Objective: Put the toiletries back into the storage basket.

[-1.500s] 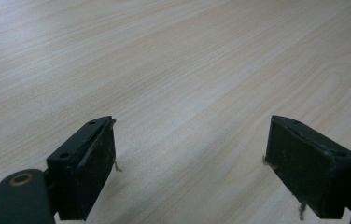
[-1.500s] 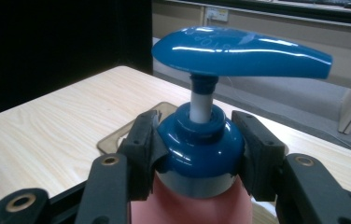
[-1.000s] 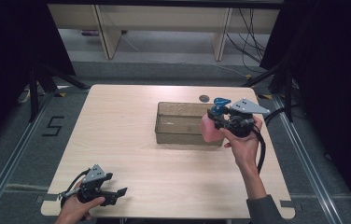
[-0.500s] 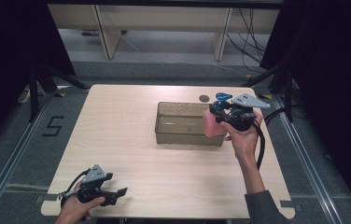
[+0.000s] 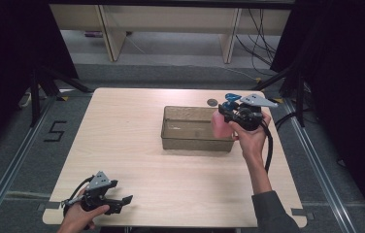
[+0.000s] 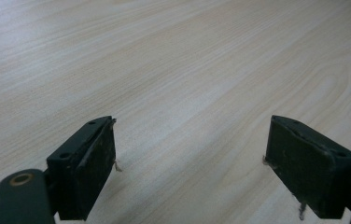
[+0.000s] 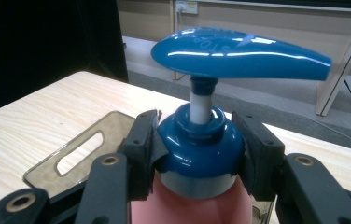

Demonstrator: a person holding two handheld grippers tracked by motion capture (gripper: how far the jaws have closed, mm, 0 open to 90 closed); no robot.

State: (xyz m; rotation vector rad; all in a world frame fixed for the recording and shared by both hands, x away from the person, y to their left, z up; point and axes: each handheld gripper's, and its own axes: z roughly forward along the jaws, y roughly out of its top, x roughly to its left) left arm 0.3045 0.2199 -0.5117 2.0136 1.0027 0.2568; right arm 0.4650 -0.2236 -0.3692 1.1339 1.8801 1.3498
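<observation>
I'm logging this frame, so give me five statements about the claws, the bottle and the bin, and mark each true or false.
1. The right claw is clamped on the blue collar of the pump bottle. True.
2. The left claw holds a sponge. False: its jaws are apart over bare table, holding nothing.
3. The bottle's body is pink. True.
4. The clear bin sits at the table's near left corner. False: it sits right of centre, toward the far side.
5. The bottle lies on its side in the bin. False: it is upright at the bin's right end.

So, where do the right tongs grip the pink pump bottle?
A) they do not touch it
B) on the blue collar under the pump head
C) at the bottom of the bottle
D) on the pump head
B: the right tongs clamp the pump bottle at its blue collar, below the pump head.
</observation>
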